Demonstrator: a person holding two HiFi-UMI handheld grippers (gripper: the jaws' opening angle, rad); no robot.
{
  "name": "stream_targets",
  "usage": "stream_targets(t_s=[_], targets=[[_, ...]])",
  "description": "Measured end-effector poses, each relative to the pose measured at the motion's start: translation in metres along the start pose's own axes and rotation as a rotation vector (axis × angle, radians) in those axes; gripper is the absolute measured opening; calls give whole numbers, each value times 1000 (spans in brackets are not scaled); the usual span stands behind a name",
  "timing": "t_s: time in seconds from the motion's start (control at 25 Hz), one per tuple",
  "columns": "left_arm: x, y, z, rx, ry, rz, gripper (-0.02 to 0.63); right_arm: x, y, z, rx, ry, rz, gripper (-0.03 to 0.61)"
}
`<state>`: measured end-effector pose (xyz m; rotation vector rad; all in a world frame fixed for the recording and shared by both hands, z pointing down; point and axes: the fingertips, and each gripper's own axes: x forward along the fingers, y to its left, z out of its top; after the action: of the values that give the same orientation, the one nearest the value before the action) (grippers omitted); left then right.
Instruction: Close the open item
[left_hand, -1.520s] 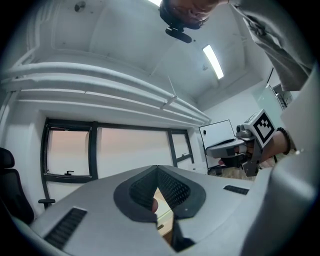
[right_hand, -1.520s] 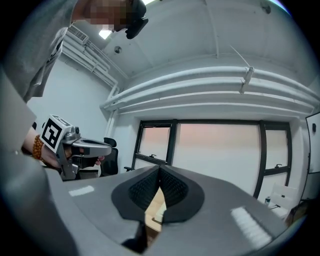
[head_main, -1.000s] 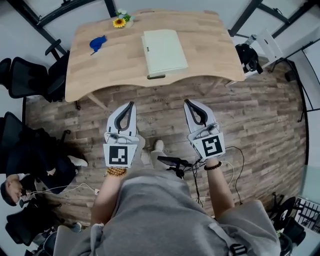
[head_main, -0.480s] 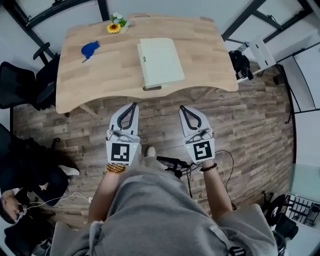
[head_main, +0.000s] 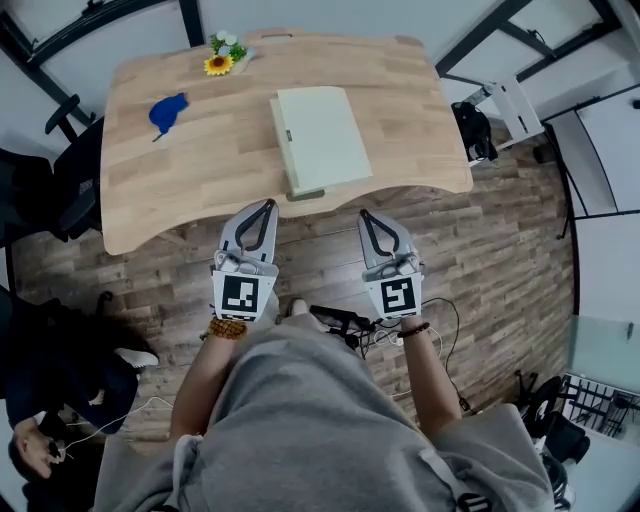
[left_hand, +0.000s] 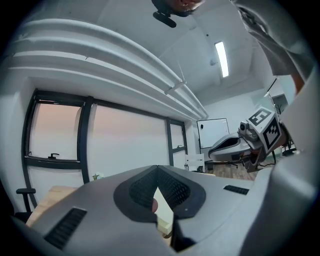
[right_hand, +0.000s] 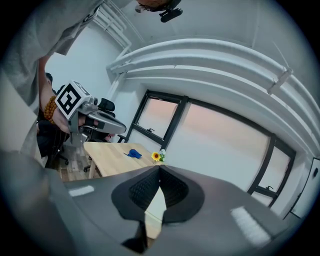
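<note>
left hand-held gripper (head_main: 265, 206) and right hand-held gripper (head_main: 365, 214) pressed together, empty; pale green flat rectangular case (head_main: 320, 138) on tabletop (head_main: 200, 175) looks light, stiff, probably best taken at its near edge.

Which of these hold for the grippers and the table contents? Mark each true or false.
1. The left gripper and right gripper both have jaws shut with nothing between them. True.
2. The left gripper touches the pale green flat item. False: both grippers hang over the floor, short of the table.
3. A sunflower sits at the table's far edge. True.
4. In the head view, the blue object lies right of the pale green flat item. False: it lies to its left.
</note>
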<state>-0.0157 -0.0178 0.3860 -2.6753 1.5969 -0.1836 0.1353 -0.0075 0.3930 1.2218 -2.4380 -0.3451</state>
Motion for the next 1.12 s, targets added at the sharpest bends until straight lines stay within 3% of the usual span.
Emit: stream_targets(t_s=[0.28, 0.6, 0.76, 1.12], targets=[[26, 30, -23, 9, 18, -63, 8, 41, -6, -22, -12, 53, -37, 11], [48, 31, -38, 13, 56, -115, 8, 53, -23, -45, 13, 100, -79, 11], [62, 30, -64, 42, 111, -135, 8, 66, -29, -63, 12, 105, -108, 11], [90, 30, -116, 55, 241, -170, 11, 107, -27, -113, -54, 157, 11, 11]])
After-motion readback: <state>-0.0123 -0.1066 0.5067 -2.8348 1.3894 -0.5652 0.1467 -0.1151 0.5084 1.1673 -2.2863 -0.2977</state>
